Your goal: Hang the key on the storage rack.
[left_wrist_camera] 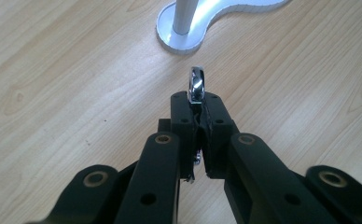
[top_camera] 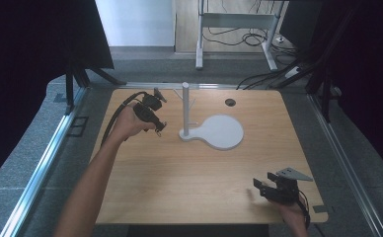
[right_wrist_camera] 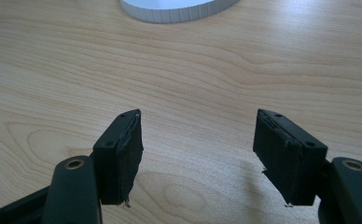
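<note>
Chrome ring (left_wrist_camera: 197,84), a small shiny metal piece standing on edge, sat clamped between the jaws of the left gripper (left_wrist_camera: 198,108) in the left gripper view, its rounded top poking just above the black pads at the middle of the frame; a thin bit of metal also showed below the pads, too small to make out. Beyond it, at the upper middle of that view, lay the white stand (left_wrist_camera: 181,37) with its upright post rising from a rounded foot, near the ring but not touching it. In the high view the left gripper (top_camera: 157,126) was held by the left hand (top_camera: 125,123) at the upper left of the desk (top_camera: 179,177), just to the left of the stand's post (top_camera: 185,108), with small pegs branching from that post and the wider oval part of the white base spreading to the right. The right gripper (top_camera: 263,185) rested at the lower right of the desk, well apart from the stand, in the right hand (top_camera: 293,212), a grey three-cornered plate on top of it. In the right gripper view its jaws stood wide apart with only bare wood grain between them, and the ribbed edge of the white base (right_wrist_camera: 179,11) lay at the top of the frame.
</note>
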A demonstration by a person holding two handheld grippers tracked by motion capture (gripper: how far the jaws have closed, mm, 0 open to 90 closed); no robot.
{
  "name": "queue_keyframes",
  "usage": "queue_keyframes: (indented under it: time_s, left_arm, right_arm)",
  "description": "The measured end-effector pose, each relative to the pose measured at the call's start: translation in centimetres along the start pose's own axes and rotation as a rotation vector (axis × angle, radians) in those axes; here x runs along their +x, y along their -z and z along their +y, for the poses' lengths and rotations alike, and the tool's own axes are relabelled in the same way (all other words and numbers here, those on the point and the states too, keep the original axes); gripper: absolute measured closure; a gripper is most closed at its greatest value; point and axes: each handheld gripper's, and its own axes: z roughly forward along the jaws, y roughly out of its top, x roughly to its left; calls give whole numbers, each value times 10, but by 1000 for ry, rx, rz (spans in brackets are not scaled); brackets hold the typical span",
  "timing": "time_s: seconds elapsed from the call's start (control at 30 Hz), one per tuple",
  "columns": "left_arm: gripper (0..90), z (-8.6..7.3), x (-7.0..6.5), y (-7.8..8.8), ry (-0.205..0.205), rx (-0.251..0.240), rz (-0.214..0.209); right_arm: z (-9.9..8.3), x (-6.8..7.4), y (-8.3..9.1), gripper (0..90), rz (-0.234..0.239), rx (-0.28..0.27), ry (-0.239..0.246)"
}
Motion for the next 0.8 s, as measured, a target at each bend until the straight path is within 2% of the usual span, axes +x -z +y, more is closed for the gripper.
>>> queue_keyframes:
  time_s: [0.13, 0.33, 0.4, 0.8]
  left_arm:
    - [855, 6, -1, 4, -13, -5, 10]
    - [855, 12, 1, 9, 1, -11, 15]
    - [855, 13, 2, 10, -6, -10, 15]
    - [855, 21, 5, 5, -7, 12, 20]
  right_arm:
    - [0, 0, 0, 329, 0, 1, -1]
    - [0, 0, -1, 329, 3, 4, 0]
    - [0, 0, -1, 329, 3, 4, -2]
    - [-1, -1, -2, 329, 6, 13, -5]
